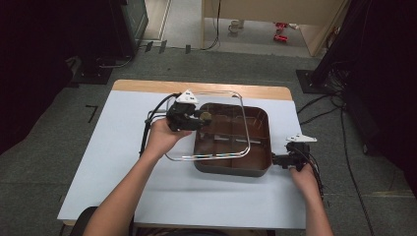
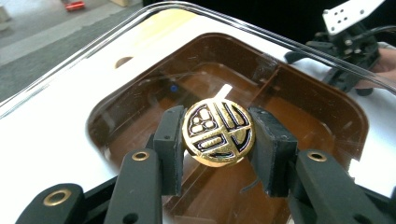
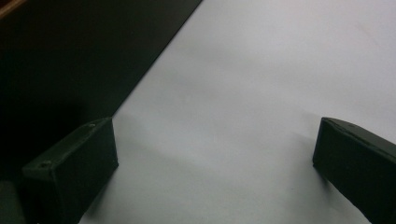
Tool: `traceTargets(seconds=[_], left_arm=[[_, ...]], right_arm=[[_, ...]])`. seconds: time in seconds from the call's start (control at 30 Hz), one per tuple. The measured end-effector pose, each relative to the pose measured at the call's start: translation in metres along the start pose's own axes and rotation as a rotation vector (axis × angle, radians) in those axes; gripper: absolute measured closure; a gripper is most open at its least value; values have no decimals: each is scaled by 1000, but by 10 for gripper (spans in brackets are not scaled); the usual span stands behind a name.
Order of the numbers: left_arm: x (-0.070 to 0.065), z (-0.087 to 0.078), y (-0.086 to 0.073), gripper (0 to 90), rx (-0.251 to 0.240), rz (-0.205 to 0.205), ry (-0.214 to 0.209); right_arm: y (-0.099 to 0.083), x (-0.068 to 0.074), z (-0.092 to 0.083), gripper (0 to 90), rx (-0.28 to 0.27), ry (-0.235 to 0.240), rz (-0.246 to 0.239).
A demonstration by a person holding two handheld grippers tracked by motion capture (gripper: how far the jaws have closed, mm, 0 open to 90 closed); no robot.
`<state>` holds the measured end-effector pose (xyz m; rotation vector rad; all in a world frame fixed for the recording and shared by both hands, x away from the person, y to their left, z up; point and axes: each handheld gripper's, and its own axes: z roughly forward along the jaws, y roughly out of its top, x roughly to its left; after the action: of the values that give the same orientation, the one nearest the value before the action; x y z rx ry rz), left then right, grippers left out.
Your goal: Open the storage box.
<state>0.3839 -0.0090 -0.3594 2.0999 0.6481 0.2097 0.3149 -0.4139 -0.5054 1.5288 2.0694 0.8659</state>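
A clear square lid (image 1: 231, 153) with a gold knob (image 1: 205, 117) hangs tilted above a brown divided box (image 1: 260, 164) on the white table. My left gripper (image 1: 200, 119) is shut on the knob, coming in from the lid's left side. In the left gripper view the black pads clamp the patterned gold knob (image 2: 217, 131) from both sides, and the box (image 2: 345, 121) shows through the lid (image 2: 140, 56). My right gripper (image 1: 276, 160) rests low beside the box's right front corner. Its jaws (image 3: 215, 163) stand wide open over bare table, next to the dark box wall (image 3: 70, 60).
The white table sheet (image 1: 123, 162) has free room left of and in front of the box. A wooden strip (image 1: 147, 86) runs along the table's far edge. Beyond it, on the floor, are cables (image 1: 319, 105) and dark stands.
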Motion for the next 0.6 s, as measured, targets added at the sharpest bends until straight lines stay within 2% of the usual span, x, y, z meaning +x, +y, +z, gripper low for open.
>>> traceTargets(seconds=[0.47,0.6], left_arm=[[44,-54,-33,588,-8,-98,120],[61,-66,-46,588,-10,-143,158]], right_arm=[[0,0,0,0,2,0,-2],[0,0,0,0,2,0,0]])
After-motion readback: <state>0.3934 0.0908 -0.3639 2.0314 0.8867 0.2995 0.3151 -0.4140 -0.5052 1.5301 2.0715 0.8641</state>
